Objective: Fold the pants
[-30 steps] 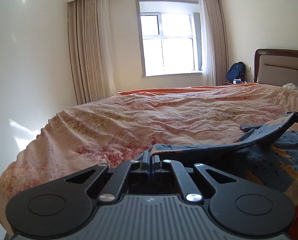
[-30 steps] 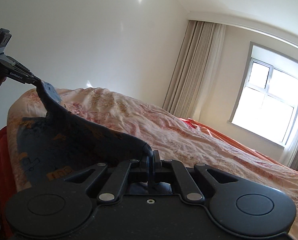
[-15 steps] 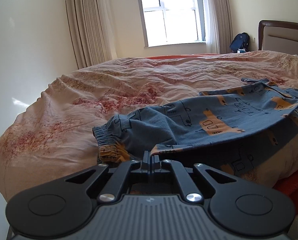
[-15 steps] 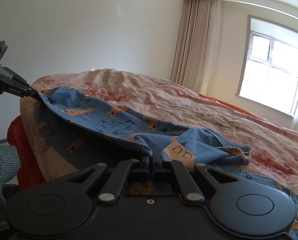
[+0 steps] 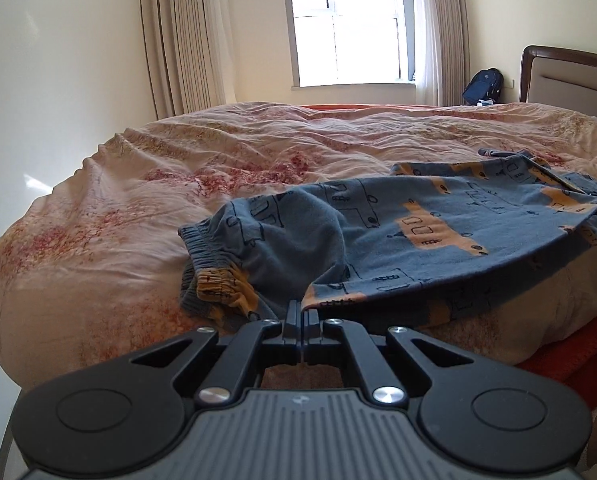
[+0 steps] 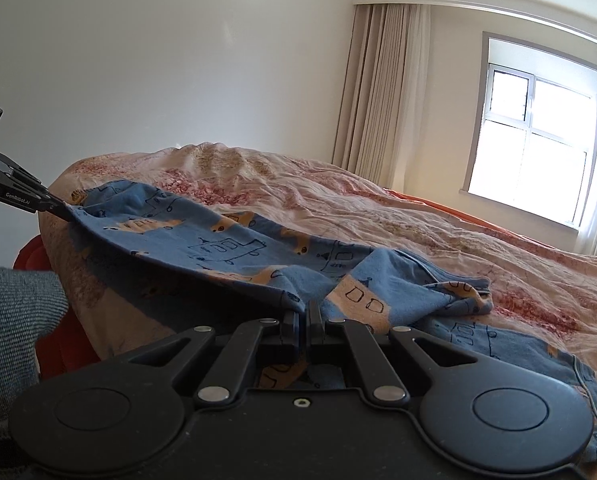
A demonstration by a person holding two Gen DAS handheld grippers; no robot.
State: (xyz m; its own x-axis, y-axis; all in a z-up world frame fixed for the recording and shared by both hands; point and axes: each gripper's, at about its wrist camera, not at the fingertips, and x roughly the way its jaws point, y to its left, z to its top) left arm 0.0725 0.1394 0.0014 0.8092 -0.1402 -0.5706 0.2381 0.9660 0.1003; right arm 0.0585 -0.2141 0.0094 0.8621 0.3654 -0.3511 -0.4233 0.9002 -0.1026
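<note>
Both tools, the left tool and right tool, still clenched on the blue printed pants, have lowered them onto the bed, completing a lengthwise fold.

Blue pants with orange vehicle prints and black line drawings, soft knit fabric. Lie across the near edge of a bed, partly folded over: one layer is lifted and stretched taut between two pinched edge points, lower layer flat underneath. Ribbed elastic waistband bunched at left in the left wrist view. Fabric wrinkled, hem end crumpled.
</note>
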